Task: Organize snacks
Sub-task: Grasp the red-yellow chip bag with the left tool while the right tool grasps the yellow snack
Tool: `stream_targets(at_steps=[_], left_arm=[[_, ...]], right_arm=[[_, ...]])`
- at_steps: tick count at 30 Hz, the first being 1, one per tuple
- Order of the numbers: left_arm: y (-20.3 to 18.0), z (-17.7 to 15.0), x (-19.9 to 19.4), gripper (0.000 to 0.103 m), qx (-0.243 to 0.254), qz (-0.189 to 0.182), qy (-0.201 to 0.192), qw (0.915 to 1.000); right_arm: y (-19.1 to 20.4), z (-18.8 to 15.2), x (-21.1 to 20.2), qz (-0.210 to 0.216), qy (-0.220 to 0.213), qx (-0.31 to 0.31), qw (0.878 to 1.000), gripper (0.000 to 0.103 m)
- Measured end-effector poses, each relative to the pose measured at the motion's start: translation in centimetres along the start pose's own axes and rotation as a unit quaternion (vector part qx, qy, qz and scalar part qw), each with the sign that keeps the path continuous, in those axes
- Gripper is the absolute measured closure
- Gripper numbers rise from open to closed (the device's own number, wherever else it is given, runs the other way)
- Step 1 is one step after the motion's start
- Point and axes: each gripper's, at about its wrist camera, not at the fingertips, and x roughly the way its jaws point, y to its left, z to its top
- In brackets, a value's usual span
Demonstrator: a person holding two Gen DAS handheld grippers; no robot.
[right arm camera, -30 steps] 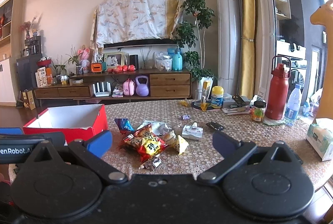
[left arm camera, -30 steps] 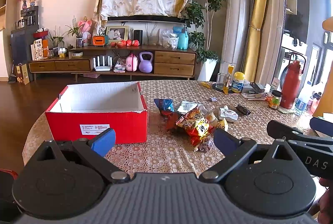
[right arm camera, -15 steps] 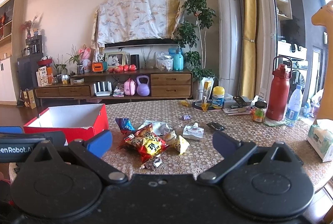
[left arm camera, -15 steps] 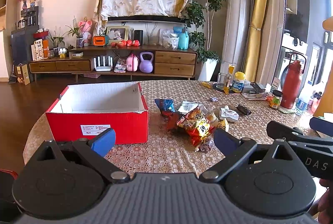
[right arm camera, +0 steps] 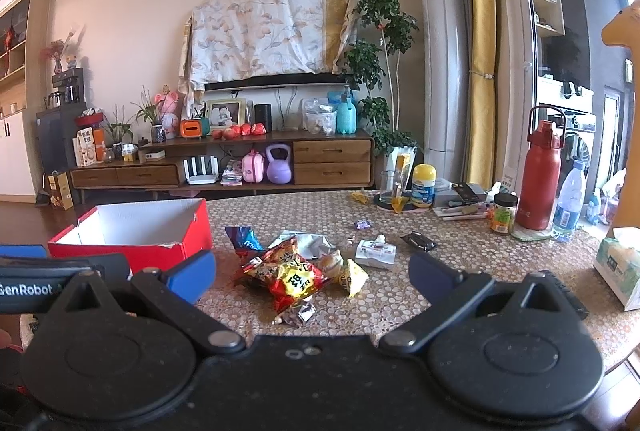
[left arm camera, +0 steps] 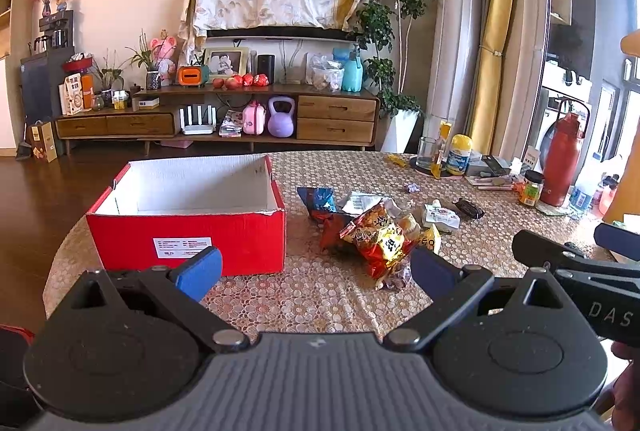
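An open red cardboard box with a white inside stands on the left of the table. To its right lies a pile of snack packets: a red and yellow bag, a blue packet, a white pouch, a small dark bar. My left gripper hangs open near the table's front edge, short of the pile. My right gripper is open too, with the red bag seen beyond its fingers. Neither holds anything.
At the table's back right stand a glass, a yellow-capped jar, a small jar, a red flask and a water bottle. A tissue pack lies far right. A TV cabinet lines the far wall.
Both views have shifted only slightly; the right gripper's view has edged a little toward the pile. Both grippers stay open and nothing on the table has moved.
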Motion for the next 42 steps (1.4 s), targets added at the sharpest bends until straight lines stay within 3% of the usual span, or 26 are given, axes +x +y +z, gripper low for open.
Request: stream_targets(at_steps=[9,17,24,27,33,42], left_arm=[[-0.4,0.3,3.1,0.002,0.034,-0.013,0.014,0.9993],[-1.9,0.9,8.7,0.002,0.049,0.001,0.01,0.9987],[-2.6,1.7,14.4,0.002,0.034,-0.023,0.036,0.9985],[-3.2,1.9,16.8,0.002,0.036,-0.025,0.038,0.9983],[-5.0,1.7,20.9,0.002,0.088,-0.049,0.036,0.9942],[-7.3,1.1,26.2,0.002,0.156,-0.073,0.049,0.9838]], right_arm=[[-0.8,-0.1,2.8,0.002,0.025,0.016,1.0,0.001],[-2.8,0.0,7.1,-0.011,0.05,-0.003,0.999,0.004],[-5.3,0.0,12.6,-0.002,0.09,-0.016,0.996,0.008],[-6.0,0.0,14.9,0.006,0.107,-0.025,0.994,0.015],[-7.0,-0.4,19.6,0.011,0.137,-0.039,0.99,0.015],[-7.4,-1.7,26.1,0.027,0.184,-0.047,0.981,0.027]])
